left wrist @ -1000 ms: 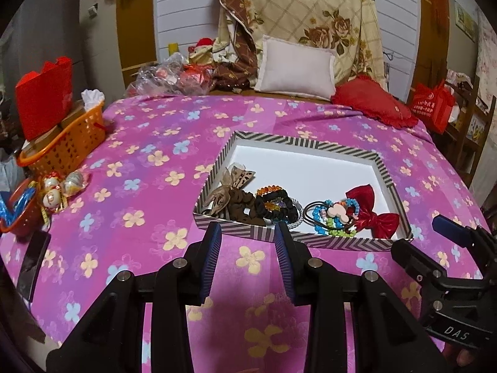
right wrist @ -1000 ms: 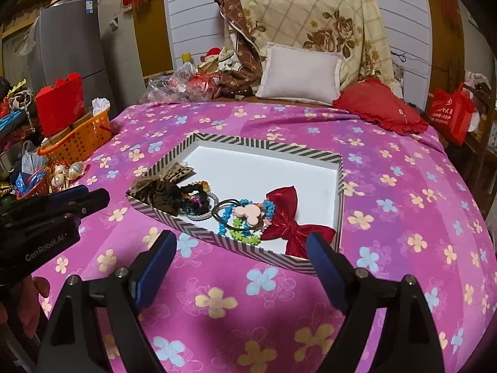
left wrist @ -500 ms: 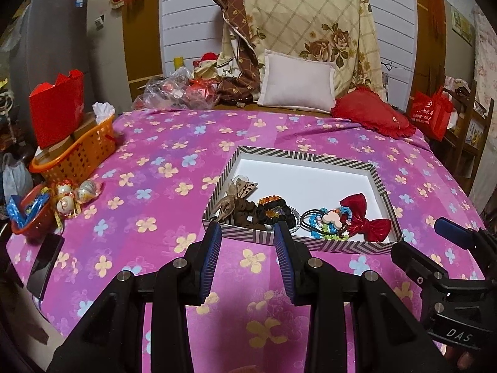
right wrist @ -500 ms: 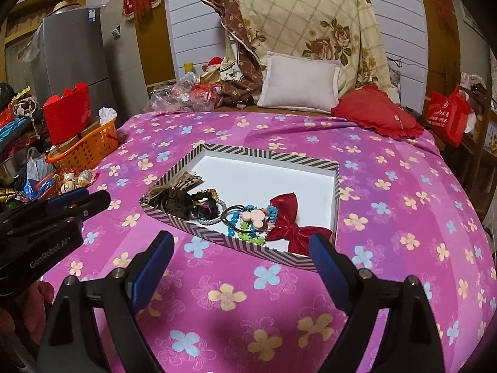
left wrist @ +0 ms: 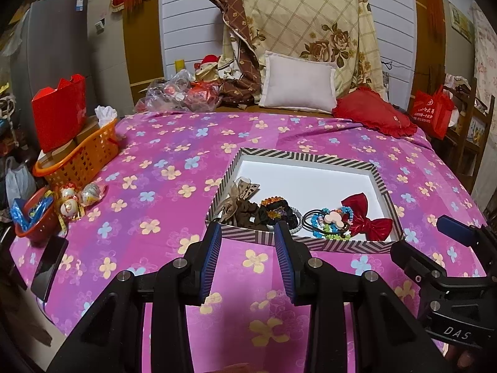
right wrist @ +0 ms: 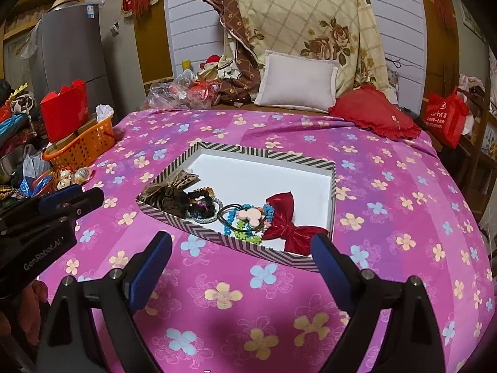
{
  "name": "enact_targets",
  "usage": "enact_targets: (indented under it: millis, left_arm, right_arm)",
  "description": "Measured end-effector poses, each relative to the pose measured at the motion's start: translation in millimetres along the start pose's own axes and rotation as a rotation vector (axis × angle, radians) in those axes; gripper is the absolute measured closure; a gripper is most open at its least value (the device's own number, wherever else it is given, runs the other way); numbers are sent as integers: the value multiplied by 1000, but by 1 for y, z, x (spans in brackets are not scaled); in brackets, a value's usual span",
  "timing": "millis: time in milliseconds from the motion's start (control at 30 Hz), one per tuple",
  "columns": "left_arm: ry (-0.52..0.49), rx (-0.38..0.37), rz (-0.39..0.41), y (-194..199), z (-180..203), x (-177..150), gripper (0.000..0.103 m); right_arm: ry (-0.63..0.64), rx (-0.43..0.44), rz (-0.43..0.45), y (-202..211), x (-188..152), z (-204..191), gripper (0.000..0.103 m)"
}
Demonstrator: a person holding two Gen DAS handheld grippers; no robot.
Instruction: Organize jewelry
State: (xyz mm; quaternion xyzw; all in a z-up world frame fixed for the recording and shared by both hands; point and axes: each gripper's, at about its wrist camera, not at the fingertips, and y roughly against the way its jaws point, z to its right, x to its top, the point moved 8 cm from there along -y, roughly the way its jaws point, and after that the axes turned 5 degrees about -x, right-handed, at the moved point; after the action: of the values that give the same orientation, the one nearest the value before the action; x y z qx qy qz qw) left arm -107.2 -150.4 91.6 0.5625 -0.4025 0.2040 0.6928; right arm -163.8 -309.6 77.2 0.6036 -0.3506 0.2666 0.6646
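My left hand-held gripper [left wrist: 247,242] hovers jaws half apart, empty; my right hand-held gripper [right wrist: 240,253] wide apart, empty. One striped tray [right wrist: 267,153] beyond on the bed. Along its near wall: one red bow [right wrist: 287,222], soft, light, pinch its knot; several elastic bands, count uncertain.

This is a bedroom in a home. A big bed [left wrist: 174,168] fills most of the room, with a pink flowery sheet on it. At its head lie a white pillow [left wrist: 298,84], a red cushion [left wrist: 372,115] and a folded quilt with roses [left wrist: 310,12]. A grey fridge [right wrist: 74,46] stands by the wall (odd for a bedroom), near an orange basket [left wrist: 84,152].
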Motion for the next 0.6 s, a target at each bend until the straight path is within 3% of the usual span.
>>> enact_targets:
  millis: [600]
  left_arm:
    - [4,2,-6,-2,-7,-2,76]
  right_arm:
    - [3,-7,-10,-6,0,2,10]
